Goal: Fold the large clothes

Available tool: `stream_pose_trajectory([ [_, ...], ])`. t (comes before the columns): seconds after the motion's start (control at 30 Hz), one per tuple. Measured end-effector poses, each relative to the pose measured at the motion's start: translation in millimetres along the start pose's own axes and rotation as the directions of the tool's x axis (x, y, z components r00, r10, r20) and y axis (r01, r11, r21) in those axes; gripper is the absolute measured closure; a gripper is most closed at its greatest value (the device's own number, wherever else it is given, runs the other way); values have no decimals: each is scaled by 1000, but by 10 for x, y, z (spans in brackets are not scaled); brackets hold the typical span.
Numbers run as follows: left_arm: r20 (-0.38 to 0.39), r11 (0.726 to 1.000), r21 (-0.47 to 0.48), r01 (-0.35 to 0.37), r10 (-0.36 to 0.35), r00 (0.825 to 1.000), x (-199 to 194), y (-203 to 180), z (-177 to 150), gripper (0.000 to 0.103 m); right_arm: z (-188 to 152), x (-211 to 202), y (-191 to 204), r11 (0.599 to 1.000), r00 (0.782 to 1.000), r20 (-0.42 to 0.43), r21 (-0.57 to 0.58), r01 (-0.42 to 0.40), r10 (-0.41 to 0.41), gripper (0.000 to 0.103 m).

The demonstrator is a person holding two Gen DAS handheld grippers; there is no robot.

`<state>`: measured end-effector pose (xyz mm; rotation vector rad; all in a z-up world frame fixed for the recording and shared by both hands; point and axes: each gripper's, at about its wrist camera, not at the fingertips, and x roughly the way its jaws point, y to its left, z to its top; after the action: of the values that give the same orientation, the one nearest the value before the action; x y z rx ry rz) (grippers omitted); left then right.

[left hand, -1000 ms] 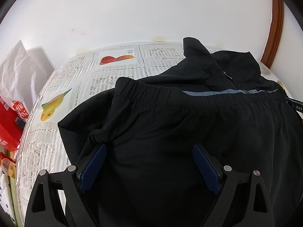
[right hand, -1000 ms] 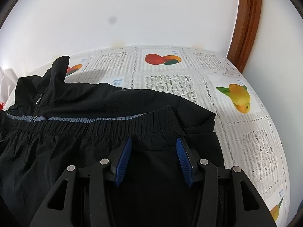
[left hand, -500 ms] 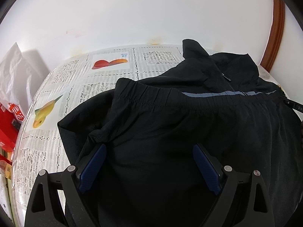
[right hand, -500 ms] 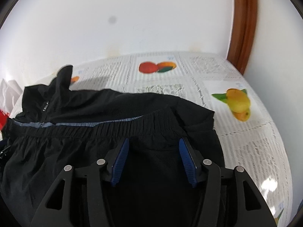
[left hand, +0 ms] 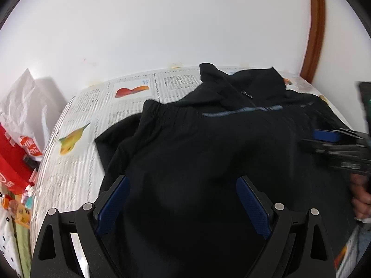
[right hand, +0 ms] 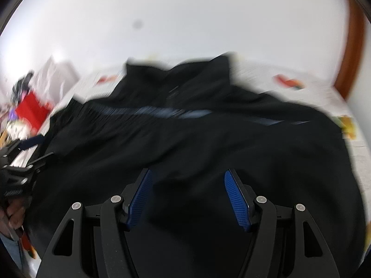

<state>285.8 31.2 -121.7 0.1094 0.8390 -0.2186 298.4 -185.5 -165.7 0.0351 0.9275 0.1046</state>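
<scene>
Two claws hover over my black jacket (left hand: 208,162), which lies half-folded on the fruit-print tablecloth (left hand: 76,162); left gripper (left hand: 183,199) gapes wide, empty; right gripper (right hand: 187,197), jaws just opening, holds nothing; slippery fabric could slide, undoing the fold.

Far left of the left gripper a white plastic bag (left hand: 22,106) leans on the white wall (left hand: 162,27) above a red box (left hand: 12,162), the fruit-printed tablecloth (left hand: 76,120) ahead-left, a brown wooden frame (left hand: 316,27) far right.
</scene>
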Motion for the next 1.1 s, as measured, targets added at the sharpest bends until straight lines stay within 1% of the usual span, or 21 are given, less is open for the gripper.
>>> stream_pose_trajectory([
  [0.07,3,1000,0,-9,9,1000,-139,73,-101,10,-13,95,127,997,997,-26,-29,72,-72,39],
  [0.17,-11,999,-38,-35,35,999,-367,290,-322,10,-89,10,123,994,994,-29,3,109,-109,39],
  [0.27,-19,996,-85,-34,32,999,-514,478,-507,10,-300,-147,133,995,995,-38,-2,95,-95,39],
  [0.33,-31,992,-124,-34,31,999,-601,601,-658,10,-515,-289,154,995,995,-40,-16,96,-97,39],
  [0.43,-55,981,-193,-25,14,998,-693,729,-888,11,-891,-582,181,998,999,-14,-19,51,-52,39],
  [0.5,-58,974,-226,-15,2,998,-767,772,-1023,10,-1100,-764,242,999,999,6,-32,40,-40,39],
  [0.6,-64,967,-252,-29,13,998,-870,796,-1211,10,-1416,-1038,332,998,998,43,-39,42,-41,39],
  [0.63,-65,966,-256,-31,15,998,-899,801,-1260,10,-1459,-1069,338,999,998,49,-35,38,-37,39],
  [0.7,-75,963,-266,-41,22,997,-979,816,-1408,10,-1581,-1150,352,999,999,34,-45,16,-15,39],
  [0.73,-79,962,-268,-46,26,997,-996,812,-1453,10,-1633,-1175,373,998,1000,20,-56,20,-19,39],
  [0.8,-102,961,-267,-67,41,994,-1047,817,-1589,10,-1722,-1239,445,996,999,25,-90,25,-23,39],
  [0.9,-132,960,-266,-89,55,990,-1127,825,-1756,10,-1794,-1319,719,984,999,42,-179,-13,21,39],
  [0.97,-145,958,-269,-101,64,987,-1184,847,-1833,10,-1770,-1296,996,965,998,40,-258,-44,56,39],
  [1.07,-162,956,-269,-118,76,984,-1283,886,-1940,10,-1705,-1181,1505,915,996,52,-400,-48,75,39],
  [1.1,-168,955,-269,-126,82,982,-1305,896,-1962,10,-1679,-1119,1711,889,995,53,-455,-53,86,39],
])
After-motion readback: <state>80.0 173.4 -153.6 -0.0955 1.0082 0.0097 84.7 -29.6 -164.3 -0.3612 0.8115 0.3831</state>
